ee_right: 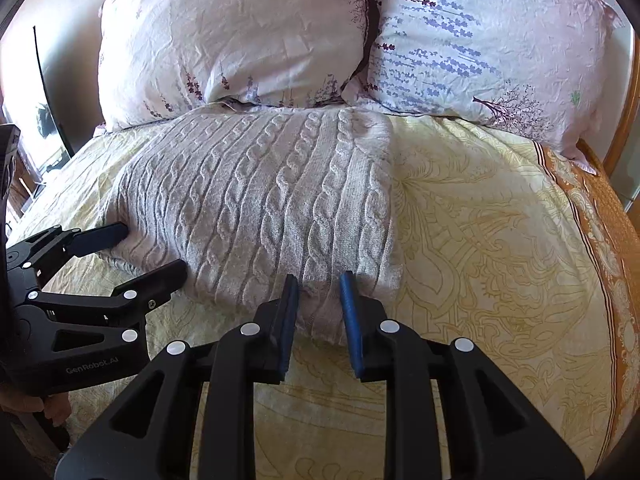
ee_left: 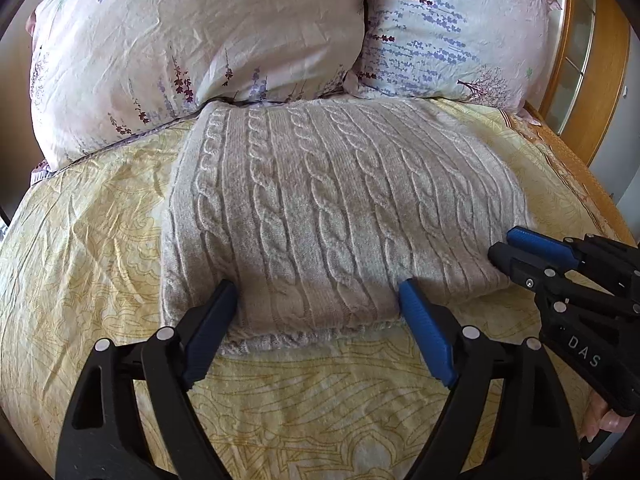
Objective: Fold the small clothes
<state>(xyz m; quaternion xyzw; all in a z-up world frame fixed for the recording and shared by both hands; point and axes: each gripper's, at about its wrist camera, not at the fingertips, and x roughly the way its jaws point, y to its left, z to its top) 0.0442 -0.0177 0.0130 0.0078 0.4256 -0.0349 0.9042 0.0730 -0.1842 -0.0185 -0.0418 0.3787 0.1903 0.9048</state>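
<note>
Two grippers sit at the near edge of a grey cable-knit sweater (ee_left: 336,208) that lies already folded on a yellow bedspread (ee_left: 80,240). The sweater's far edge touches two flowery pillows (ee_left: 192,40) at the head of the bed. Its knitted ropes run from the grippers toward the pillows, so that looks like its long way.

The left gripper (ee_left: 320,300) is spread wide. Its fingers stand on both sides of the near left part of the sweater and are not squeezing it. The right gripper (ee_right: 320,292) is at the near right corner. Its fingers are only a little apart, with a bump of knit between them. I cannot tell if they are pinching it yet.

Both grippers are about as near to the sweater as each other. The sweater lies straight ahead of them, stretching away toward the pillows. I think the next move could be to grab the near edge at both spots and lift it over to the far edge. The knit is thick and soft, so it may slip or bunch up.
</note>
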